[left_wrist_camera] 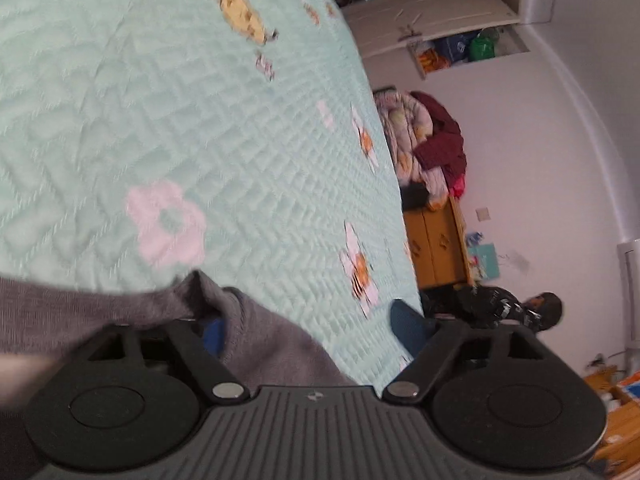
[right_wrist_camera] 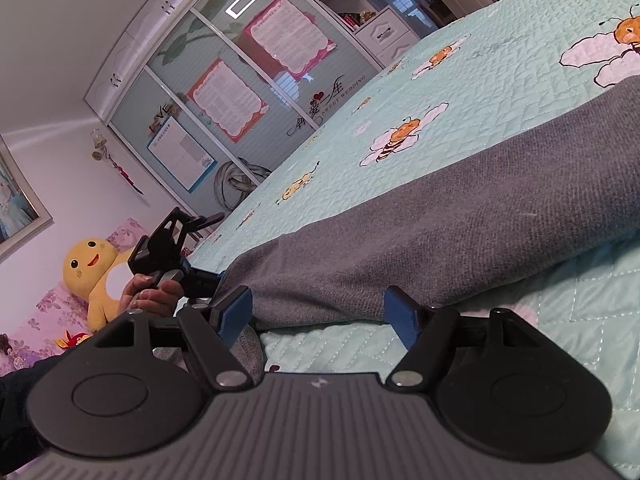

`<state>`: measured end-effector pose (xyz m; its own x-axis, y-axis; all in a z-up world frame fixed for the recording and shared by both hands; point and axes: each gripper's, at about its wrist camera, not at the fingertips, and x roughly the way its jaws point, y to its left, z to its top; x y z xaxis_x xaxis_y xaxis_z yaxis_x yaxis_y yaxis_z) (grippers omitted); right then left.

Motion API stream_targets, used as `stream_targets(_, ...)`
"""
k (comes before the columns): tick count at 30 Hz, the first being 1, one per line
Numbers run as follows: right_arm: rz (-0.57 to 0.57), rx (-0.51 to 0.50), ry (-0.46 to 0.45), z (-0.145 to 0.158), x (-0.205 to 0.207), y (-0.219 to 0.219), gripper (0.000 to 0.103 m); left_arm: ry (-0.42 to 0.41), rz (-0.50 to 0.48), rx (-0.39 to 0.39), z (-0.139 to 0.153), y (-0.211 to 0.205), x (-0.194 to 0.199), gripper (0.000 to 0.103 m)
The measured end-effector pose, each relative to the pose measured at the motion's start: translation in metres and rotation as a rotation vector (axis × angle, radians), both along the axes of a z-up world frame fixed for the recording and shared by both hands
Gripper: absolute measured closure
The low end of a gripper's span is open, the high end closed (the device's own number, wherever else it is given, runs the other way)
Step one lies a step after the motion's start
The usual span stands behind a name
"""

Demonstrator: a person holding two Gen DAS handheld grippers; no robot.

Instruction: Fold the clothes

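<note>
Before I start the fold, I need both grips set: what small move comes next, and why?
Probably close the left gripper on the grey garment. Its edge is bunched over one blue finger, while the other finger stands apart over the green quilt. The right gripper is open too, at the garment's edge.

Left hand-held gripper (left_wrist_camera: pixel 312 320) jaws apart, perhaps pinching nothing; right hand-held gripper (right_wrist_camera: pixel 318 312) likewise spread, low.
</note>
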<state>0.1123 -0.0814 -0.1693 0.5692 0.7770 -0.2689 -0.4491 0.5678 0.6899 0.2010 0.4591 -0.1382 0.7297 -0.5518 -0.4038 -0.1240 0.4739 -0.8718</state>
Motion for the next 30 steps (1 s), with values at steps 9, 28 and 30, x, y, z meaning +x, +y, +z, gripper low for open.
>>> stream_targets(9,0.003,-0.022,-0.009,0.001,-0.002,0.003,0.029,0.021,0.148,0.117,-0.008,0.027,0.036,0.086)
stream_targets(28,0.008,-0.023,-0.007,0.003,-0.002,0.003,0.027,-0.130,0.220,0.186,0.067,0.034,-0.076,0.026)
stream_targets(30,0.008,-0.021,-0.007,0.004,-0.003,0.003,0.027,-0.069,0.188,0.241,0.049,0.016,-0.076,0.026)
